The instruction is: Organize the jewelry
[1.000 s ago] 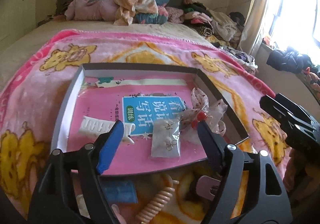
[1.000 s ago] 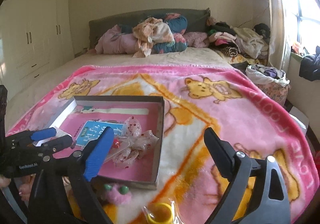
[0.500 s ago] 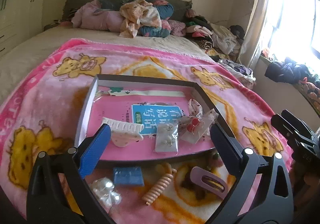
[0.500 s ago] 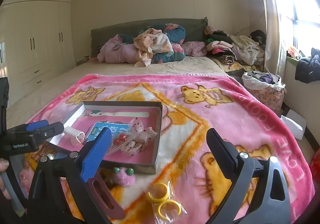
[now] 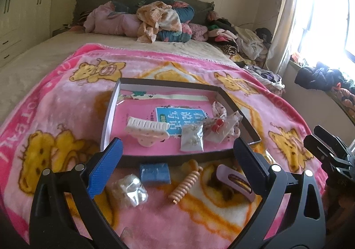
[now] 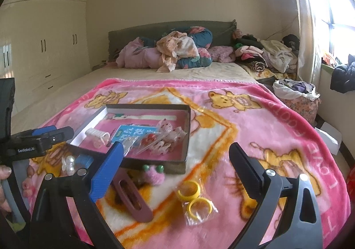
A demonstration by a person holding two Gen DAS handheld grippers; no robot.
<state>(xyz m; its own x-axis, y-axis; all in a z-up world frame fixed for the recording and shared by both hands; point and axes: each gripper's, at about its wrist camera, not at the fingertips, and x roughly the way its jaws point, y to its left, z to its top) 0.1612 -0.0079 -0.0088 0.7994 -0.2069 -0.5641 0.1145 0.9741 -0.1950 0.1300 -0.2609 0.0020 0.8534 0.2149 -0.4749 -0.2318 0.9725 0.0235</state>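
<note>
Both hand-held grippers hang empty, jaws wide apart: the left hand-held gripper (image 5: 177,161) and the right hand-held gripper (image 6: 176,161). Nearest them, loose on the blanket (image 6: 277,129), lie a spiral hair tie (image 5: 186,183), a mauve clip (image 6: 132,198) and bagged yellow rings (image 6: 195,199), all unsorted. Beyond, the tray (image 5: 175,155) already holds a comb clip (image 5: 147,130) and small packets (image 5: 192,139). Their contents are too small to tell.
</note>
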